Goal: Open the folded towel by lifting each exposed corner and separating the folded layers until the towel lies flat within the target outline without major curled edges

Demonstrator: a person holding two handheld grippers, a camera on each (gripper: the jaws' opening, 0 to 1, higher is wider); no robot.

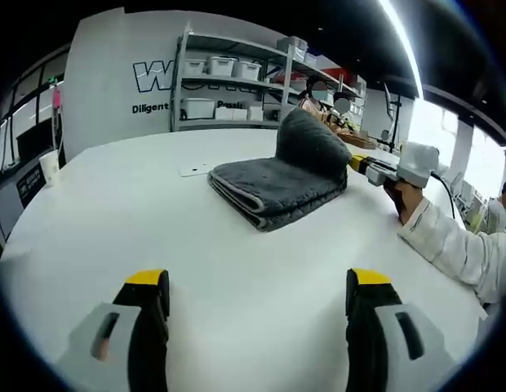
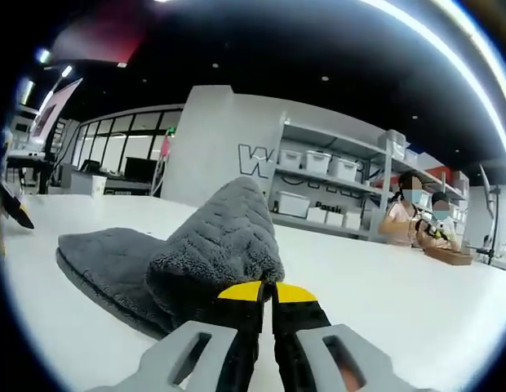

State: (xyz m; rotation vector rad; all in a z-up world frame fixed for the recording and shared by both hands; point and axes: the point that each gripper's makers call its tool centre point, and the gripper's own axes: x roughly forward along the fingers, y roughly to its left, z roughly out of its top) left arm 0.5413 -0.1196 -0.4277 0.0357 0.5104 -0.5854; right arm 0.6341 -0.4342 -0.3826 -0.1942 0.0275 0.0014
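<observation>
A grey folded towel (image 1: 269, 189) lies on the white table (image 1: 139, 212), a little past the middle. Its right corner (image 1: 308, 140) is pulled up into a hump. In the left gripper view my right gripper (image 1: 361, 162) comes in from the right at that corner, held by a hand in a white sleeve (image 1: 449, 245). My left gripper (image 1: 257, 282) hovers open over bare table, well short of the towel. In the right gripper view my right gripper (image 2: 266, 292) is shut on the raised towel corner (image 2: 224, 237), and the rest of the towel (image 2: 106, 253) lies flat to the left.
A small white card (image 1: 194, 170) lies on the table beside the towel. Beyond the table stand metal shelves (image 1: 237, 77) with white bins. People sit at a far table (image 2: 416, 216). A white cup (image 1: 49, 166) stands at the left edge.
</observation>
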